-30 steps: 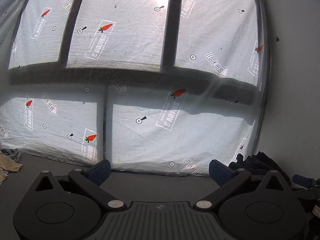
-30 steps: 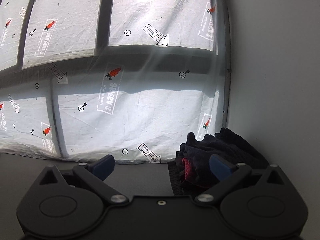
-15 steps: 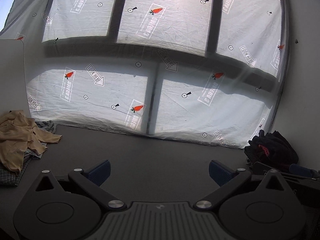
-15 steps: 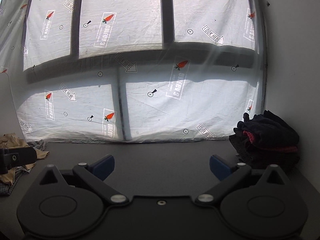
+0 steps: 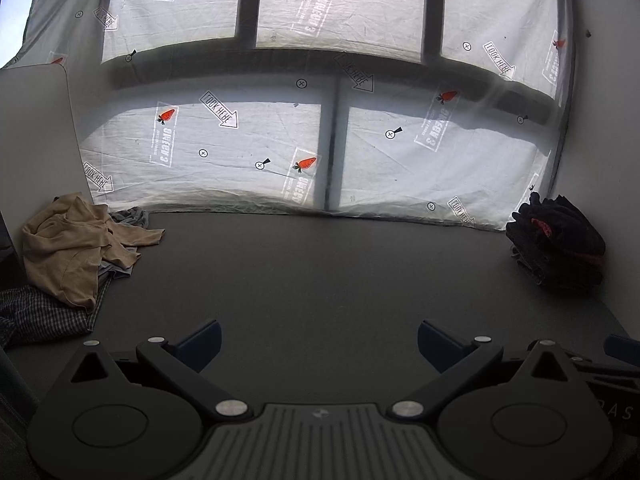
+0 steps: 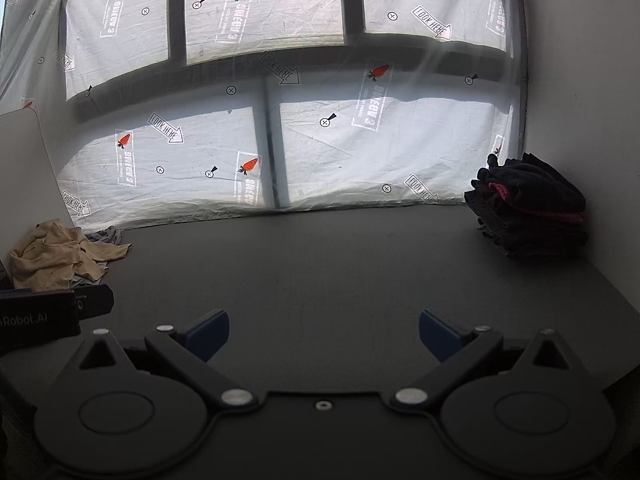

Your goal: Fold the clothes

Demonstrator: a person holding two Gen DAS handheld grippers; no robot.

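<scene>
A crumpled tan garment (image 5: 76, 248) tops a loose heap at the far left of the dark table (image 5: 320, 272), with grey cloth (image 5: 132, 216) and checked fabric (image 5: 44, 312) under it. The same tan garment (image 6: 56, 256) appears in the right wrist view. A stack of folded dark clothes (image 5: 556, 240) with a red layer sits at the far right by the wall; the right wrist view shows this stack (image 6: 528, 208) too. My left gripper (image 5: 319, 340) is open above the table, holding nothing. My right gripper (image 6: 324, 334) is open too, with nothing between its fingers.
A window covered in printed translucent film (image 5: 320, 120) runs along the table's back edge. A white wall (image 5: 608, 120) bounds the right side and a pale panel (image 5: 36, 128) stands at the left. The other gripper's body (image 6: 44, 316) shows at the left of the right wrist view.
Both cameras have pulled back and tilted down from the window, so more table shows. The tan heap on the left and the dark stack on the right came fully into view.
</scene>
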